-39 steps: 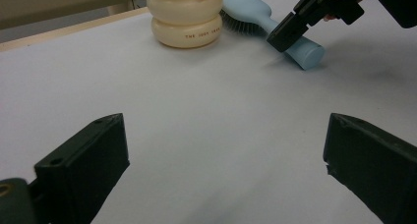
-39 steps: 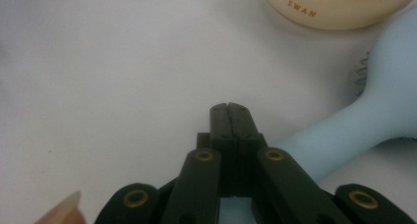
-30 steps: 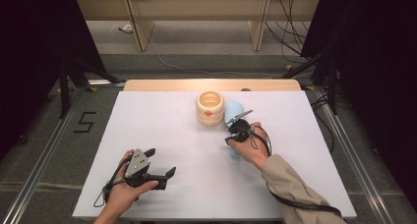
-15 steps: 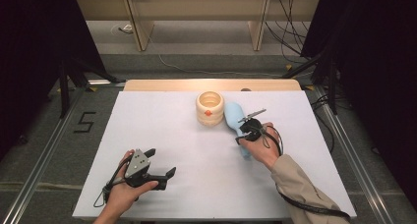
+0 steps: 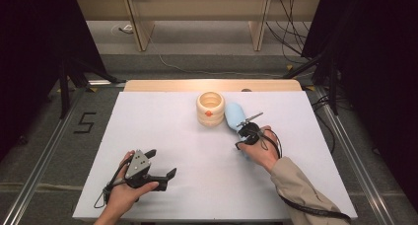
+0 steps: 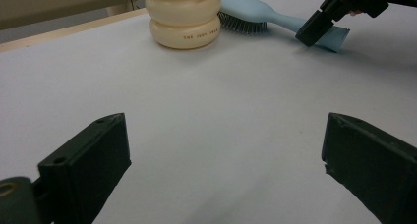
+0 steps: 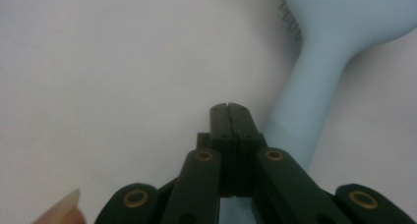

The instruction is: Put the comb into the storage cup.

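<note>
Right gripper (image 7: 230, 108) pressed together, empty, above the blue hairbrush (image 7: 314, 91) handle

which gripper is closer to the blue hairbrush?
Right. The right gripper hangs directly over the blue hairbrush handle, jaws shut and empty. The left gripper sits open near the table's front edge, far from it.

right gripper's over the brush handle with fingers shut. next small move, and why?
Probably open the right gripper before lowering. Its fingers are pressed together with nothing between them, hovering just beside the light blue hairbrush handle, which lies flat on the white table next to the cream container. Shut fingers cannot straddle the handle.
</note>
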Demonstrator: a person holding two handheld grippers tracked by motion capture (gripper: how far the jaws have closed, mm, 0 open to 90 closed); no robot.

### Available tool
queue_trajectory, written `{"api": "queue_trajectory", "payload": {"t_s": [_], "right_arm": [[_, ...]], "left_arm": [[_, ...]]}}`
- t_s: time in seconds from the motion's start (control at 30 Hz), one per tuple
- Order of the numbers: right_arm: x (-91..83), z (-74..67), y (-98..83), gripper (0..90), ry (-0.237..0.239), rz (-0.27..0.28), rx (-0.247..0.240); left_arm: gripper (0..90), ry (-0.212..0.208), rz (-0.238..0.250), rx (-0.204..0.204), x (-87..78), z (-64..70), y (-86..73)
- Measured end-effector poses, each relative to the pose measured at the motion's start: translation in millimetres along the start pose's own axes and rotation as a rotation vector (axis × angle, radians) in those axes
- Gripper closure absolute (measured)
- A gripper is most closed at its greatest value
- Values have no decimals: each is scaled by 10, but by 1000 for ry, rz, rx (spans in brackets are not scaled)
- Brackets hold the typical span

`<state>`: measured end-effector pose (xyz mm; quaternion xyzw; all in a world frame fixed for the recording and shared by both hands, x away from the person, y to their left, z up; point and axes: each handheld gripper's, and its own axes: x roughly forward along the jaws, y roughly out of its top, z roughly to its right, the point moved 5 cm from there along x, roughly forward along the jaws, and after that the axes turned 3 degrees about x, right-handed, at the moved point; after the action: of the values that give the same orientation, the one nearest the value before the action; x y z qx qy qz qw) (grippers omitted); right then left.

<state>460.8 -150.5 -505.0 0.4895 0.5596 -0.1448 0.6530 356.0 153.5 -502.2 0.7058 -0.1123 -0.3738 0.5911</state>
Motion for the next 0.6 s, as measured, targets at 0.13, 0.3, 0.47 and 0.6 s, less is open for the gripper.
{"api": "queue_trajectory", "payload": {"t_s": [0.13,0.3,0.47,0.6], "right_arm": [[18,-2,-24,900,-14,-26,-5],[-53,107,-67,900,-34,-43,17],[-118,219,-116,900,-49,-41,36],[-178,292,-156,900,-51,-40,56]], "left_arm": [[38,0,2,-2,-5,0,2],[40,0,2,-1,-4,4,3],[40,0,1,-1,-3,5,2],[41,0,2,-1,-3,6,3]]}}
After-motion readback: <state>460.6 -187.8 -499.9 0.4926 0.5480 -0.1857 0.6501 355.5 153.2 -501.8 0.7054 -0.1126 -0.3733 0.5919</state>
